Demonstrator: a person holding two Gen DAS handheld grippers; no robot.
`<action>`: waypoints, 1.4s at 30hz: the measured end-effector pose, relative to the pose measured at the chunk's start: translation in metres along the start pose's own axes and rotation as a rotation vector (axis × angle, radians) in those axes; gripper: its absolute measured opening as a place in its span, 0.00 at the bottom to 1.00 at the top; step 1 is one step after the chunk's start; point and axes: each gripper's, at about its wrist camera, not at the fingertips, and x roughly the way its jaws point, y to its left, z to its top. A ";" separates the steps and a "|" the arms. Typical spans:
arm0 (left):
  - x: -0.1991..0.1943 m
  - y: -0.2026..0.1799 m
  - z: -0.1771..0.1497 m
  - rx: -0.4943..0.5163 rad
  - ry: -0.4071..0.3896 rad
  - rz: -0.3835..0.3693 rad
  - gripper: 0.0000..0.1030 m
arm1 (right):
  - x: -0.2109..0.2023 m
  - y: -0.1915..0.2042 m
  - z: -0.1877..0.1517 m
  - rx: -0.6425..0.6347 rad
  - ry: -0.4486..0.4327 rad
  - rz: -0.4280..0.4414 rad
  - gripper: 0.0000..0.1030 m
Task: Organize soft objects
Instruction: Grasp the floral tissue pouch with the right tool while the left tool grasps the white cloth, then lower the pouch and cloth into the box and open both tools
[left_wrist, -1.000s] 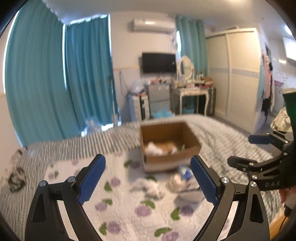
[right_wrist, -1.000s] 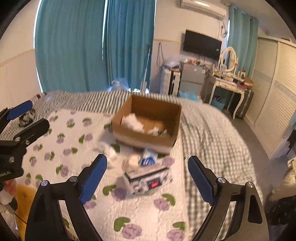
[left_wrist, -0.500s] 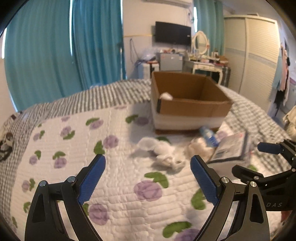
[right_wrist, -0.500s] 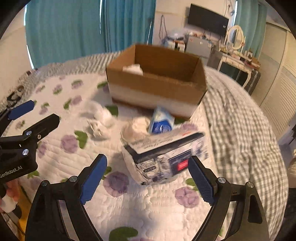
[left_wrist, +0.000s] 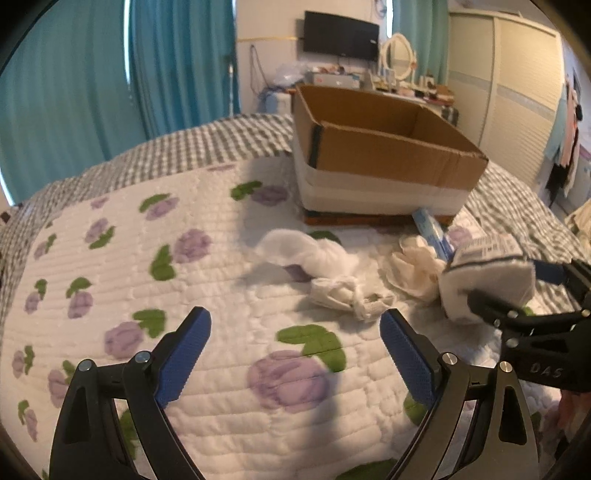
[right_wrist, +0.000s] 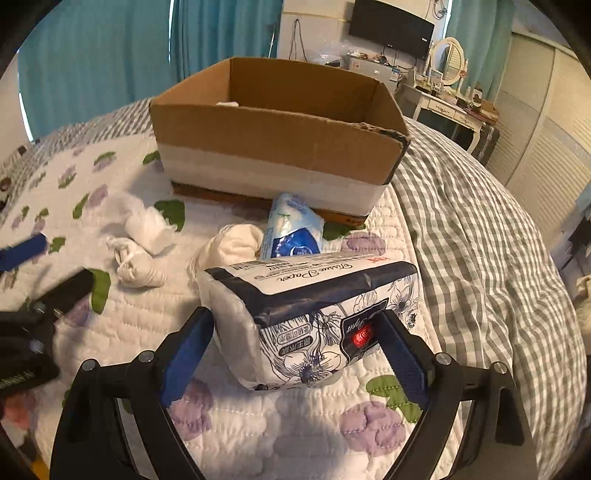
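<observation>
A tissue paper pack (right_wrist: 314, 314) lies on the flowered quilt, and my right gripper (right_wrist: 295, 347) is open with its blue pads on either side of it. The pack also shows in the left wrist view (left_wrist: 487, 273). My left gripper (left_wrist: 295, 350) is open and empty, low over the quilt, just short of a crumpled white sock (left_wrist: 351, 295). More white cloth (left_wrist: 306, 251), a cream cloth (right_wrist: 232, 240) and a small blue-white packet (right_wrist: 291, 236) lie before the open cardboard box (right_wrist: 273, 140).
The quilt (left_wrist: 184, 295) covers a grey checked bedspread (right_wrist: 480, 240). Teal curtains, a TV, a dressing table (right_wrist: 450, 107) and a wardrobe stand behind the bed. The bed's edge falls away at the right.
Both grippers have come down and forward toward the bed. The right gripper now straddles the tissue pack. The left one has closed in on the white socks.
</observation>
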 end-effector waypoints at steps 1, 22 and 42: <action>0.005 -0.005 0.001 0.004 0.020 -0.005 0.92 | 0.000 -0.001 0.000 0.003 -0.005 0.004 0.86; 0.036 -0.032 0.007 0.073 0.084 -0.109 0.52 | -0.034 -0.029 -0.007 0.055 -0.113 0.101 0.56; -0.090 -0.028 0.016 0.035 -0.053 -0.149 0.52 | -0.148 -0.024 -0.007 0.038 -0.285 0.151 0.43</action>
